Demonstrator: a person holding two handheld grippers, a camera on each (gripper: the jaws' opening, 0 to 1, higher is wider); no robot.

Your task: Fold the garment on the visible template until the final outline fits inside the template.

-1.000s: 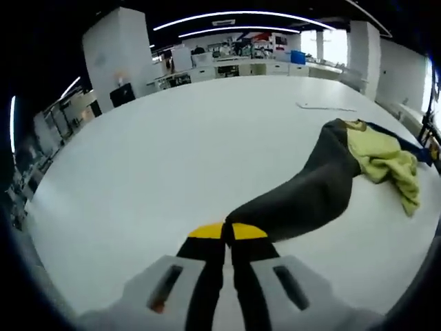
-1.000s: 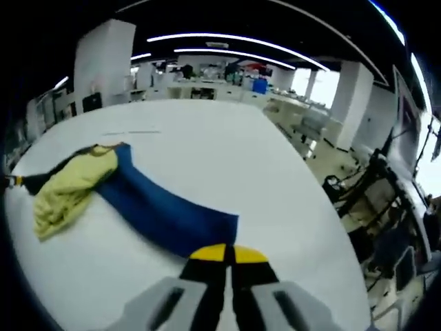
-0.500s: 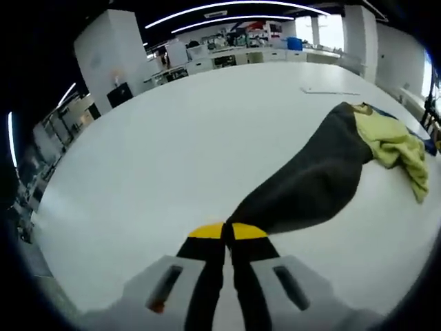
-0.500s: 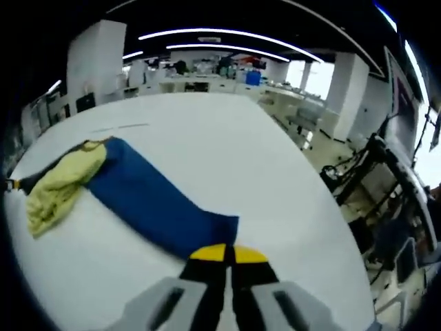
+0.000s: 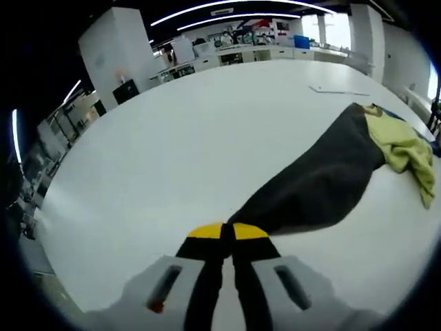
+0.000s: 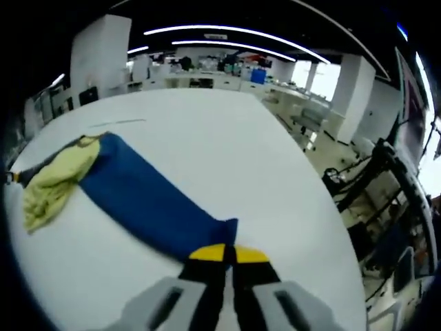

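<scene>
Left gripper view: your left tool is clenched on the end of the dark grey sleeve, which runs taut across the white bench to the bunched yellow-green body of the garment. Right gripper view: the same yellow-green bunch lies far left, the blue sleeve stretches from it to your right tool, clamped on its cuff. Step in hand appears to be spreading the garment flat; next, judge the template's position, a faint line on the bench, before you lower and fold
</scene>
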